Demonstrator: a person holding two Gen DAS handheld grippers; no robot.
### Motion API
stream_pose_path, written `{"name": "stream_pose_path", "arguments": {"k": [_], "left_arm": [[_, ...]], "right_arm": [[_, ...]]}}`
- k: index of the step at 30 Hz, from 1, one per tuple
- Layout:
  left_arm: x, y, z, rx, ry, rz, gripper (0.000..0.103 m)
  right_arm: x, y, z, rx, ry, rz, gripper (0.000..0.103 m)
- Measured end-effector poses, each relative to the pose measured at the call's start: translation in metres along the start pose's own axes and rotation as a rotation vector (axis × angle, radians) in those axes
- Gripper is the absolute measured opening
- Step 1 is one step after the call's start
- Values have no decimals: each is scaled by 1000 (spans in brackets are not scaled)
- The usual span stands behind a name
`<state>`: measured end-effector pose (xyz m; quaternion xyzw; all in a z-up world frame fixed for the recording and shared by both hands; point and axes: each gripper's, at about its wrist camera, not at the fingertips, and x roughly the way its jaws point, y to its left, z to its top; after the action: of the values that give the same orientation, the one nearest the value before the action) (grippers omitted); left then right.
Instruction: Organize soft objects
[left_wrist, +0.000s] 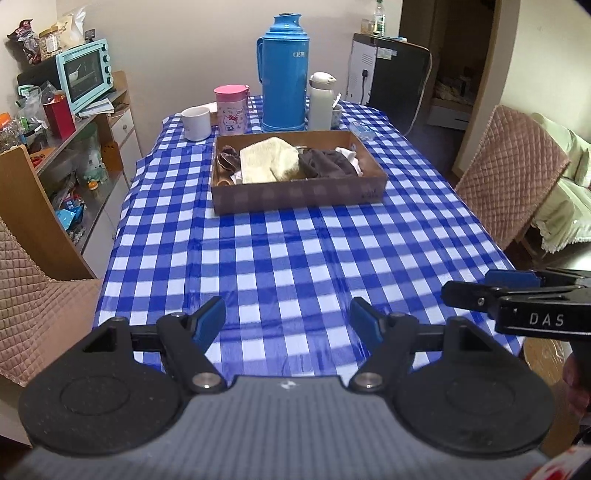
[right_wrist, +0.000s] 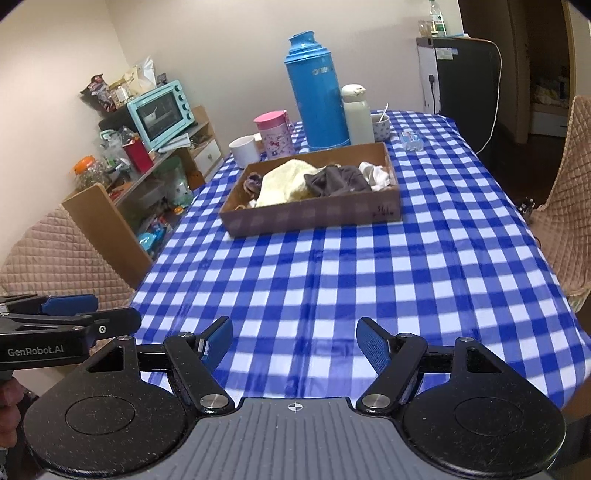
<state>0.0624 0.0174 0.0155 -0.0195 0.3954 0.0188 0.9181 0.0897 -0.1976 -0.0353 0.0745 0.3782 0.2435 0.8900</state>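
Over the near edge of the bench (left_wrist: 288, 258), both tongs hover above the blue-and-white checked cloth, well short of the box (left_wrist: 299, 192). Left tongs (left_wrist: 288, 323): blue pads spread wide, nothing between them. Right tongs (right_wrist: 294, 343): likewise spread wide and holding nothing; they also show from the side at the right edge of the left view, where their opening cannot be judged.

Box: a shallow cardboard tray at mid-bench, its long side facing the cameras. Soft objects lie inside it in a row, touching or overlapping:
- a dark patterned piece (right_wrist: 252, 182) at the left end
- a cream towel (left_wrist: 267, 160), bulky, filling the left-centre
- a brown cloth (left_wrist: 325, 164), crumpled, just right of the towel
- a white cloth (right_wrist: 376, 173) at the right end, partly under the brown one

Behind the box, near the far edge:
- a white mug (left_wrist: 196, 123)
- a pink cup (left_wrist: 231, 109) with a lid
- a tall blue flask (left_wrist: 284, 74)
- a white bottle (left_wrist: 320, 100) just beside the flask
- a small patterned cup (right_wrist: 380, 127) with a stick in it

Chairs with quilted covers stand at either side of the bench. A shelf with a teal oven (left_wrist: 86, 74) and assorted packets lines the left wall
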Motion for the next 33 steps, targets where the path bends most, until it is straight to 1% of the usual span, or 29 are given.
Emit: {"name": "stream_pose_path", "arguments": {"k": [7,12,33], "left_arm": [[-15,5,-18,10,7,-12,72],[-22,8,-24,6,0,-12,72],[-30,7,-26,9,-6,-14,72]], "right_arm": [[-14,18,-19,-8,4,-13,74],[-20,25,-26,-14,9,-20,74],[-26,25,-29,-16,10,-29,74]]}}
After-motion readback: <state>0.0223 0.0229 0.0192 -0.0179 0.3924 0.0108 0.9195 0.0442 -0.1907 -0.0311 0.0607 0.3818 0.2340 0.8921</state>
